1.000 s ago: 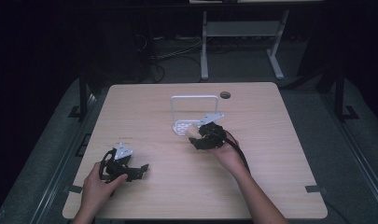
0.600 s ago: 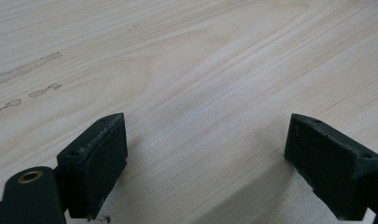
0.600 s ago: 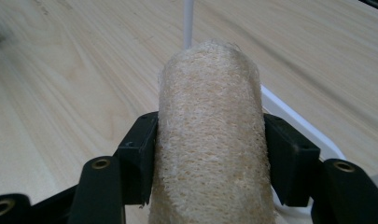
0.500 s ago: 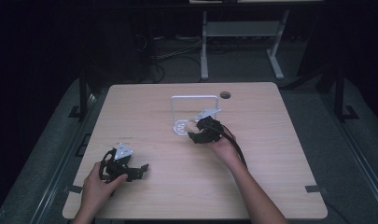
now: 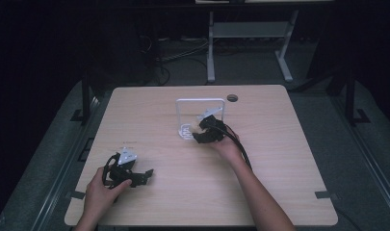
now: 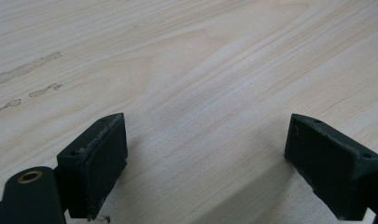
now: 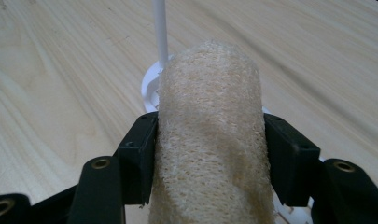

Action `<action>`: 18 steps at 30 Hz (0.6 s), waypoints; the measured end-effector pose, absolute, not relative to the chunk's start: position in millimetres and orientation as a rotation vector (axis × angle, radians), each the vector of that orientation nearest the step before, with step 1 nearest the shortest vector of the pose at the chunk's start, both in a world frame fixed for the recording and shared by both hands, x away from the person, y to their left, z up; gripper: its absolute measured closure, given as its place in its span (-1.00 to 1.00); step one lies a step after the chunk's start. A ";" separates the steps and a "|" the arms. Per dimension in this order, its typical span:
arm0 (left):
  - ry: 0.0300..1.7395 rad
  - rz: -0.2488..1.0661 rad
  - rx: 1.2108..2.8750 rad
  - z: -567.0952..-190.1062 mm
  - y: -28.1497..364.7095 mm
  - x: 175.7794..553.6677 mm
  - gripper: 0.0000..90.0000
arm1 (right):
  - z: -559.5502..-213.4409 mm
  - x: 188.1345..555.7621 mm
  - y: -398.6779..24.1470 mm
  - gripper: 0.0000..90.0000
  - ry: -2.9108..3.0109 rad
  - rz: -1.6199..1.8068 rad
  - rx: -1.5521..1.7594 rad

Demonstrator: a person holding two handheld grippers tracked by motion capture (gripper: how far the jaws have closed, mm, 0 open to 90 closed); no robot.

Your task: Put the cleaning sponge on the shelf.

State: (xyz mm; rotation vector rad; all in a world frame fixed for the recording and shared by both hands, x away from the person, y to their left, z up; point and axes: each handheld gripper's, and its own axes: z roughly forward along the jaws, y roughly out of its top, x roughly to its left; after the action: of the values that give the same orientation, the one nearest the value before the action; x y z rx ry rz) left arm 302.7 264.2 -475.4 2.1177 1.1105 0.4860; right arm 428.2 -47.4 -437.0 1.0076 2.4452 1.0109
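At the near edge of the pale wood-grain table (image 5: 289,159), the person's left hand (image 5: 100,195) rests with the left gripper (image 5: 143,175) lying low over bare boards; in the left gripper view its two black jaws stand spread wide with nothing but wood between them. Farther in, toward the table's middle, the right hand (image 5: 227,143) carries the right gripper (image 7: 210,154), whose jaws are pinching a tan, coarse-woven loofah roll (image 7: 210,140) from both sides, the pads pressed into its fibrous flanks. Just beyond the roll's far end stands a white wire-frame rack with a round slotted base (image 5: 185,132); in the right gripper view one thin white upright of the rack rises directly behind the loofah, and the base's edge peeks out beside it. The loofah is aloft in the grip, at the rack's foot rather than seated in it.

The risk from here looks plain: the rack appears light and unanchored, and the left gripper is well apart from it, so a nudge from the roll's blunt end or a jaw could skid or topple it. The springy loofah may also catch on the upright, or twist in the pinch and land askew.
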 end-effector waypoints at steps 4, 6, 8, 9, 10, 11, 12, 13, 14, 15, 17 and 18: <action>1.111 0.486 2.117 -475.4 264.2 302.7 -0.72 | -439.3 435.9 -43.7 -0.09 2.446 0.999 1.002; 1.111 0.486 2.117 -475.4 264.2 302.6 -0.72 | -441.0 438.9 -42.6 -0.09 2.452 0.994 1.010; 1.110 0.486 2.118 -475.4 264.3 302.6 -0.72 | -443.1 441.5 -41.5 -0.09 2.454 0.988 1.017; 1.111 0.486 2.118 -475.4 264.2 302.6 -0.72 | -443.7 442.2 -41.1 -0.09 2.456 0.984 1.018; 1.111 0.486 2.117 -475.4 264.2 302.6 -0.72 | -444.6 443.3 -40.4 -0.09 2.456 0.978 1.012; 1.111 0.486 2.117 -475.4 264.2 302.6 -0.72 | -444.6 443.3 -40.4 -0.09 2.456 0.978 1.012; 1.110 0.487 2.119 -475.4 264.3 302.7 -0.72 | -445.4 443.9 -39.6 -0.09 2.462 0.976 1.013; 1.110 0.486 2.119 -475.4 264.3 302.7 -0.72 | -446.4 444.5 -38.9 -0.09 2.462 0.973 1.016; 1.110 0.487 2.119 -475.4 264.3 302.7 -0.72 | -447.7 445.3 -37.7 -0.09 2.466 0.973 1.017; 1.110 0.487 2.119 -475.4 264.3 302.7 -0.72 | -447.7 445.3 -37.7 -0.09 2.466 0.973 1.017; 1.110 0.487 2.119 -475.4 264.3 302.7 -0.72 | -449.0 446.1 -36.5 -0.09 2.472 0.968 1.016; 1.110 0.486 2.118 -475.4 264.2 302.6 -0.72 | -449.7 446.5 -35.8 -0.09 2.475 0.960 1.012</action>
State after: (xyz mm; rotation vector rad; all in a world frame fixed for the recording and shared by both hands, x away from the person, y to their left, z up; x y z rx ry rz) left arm 302.6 264.2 -475.4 2.1181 1.1103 0.4859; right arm 446.5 -35.8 -449.7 1.0117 2.4751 0.9600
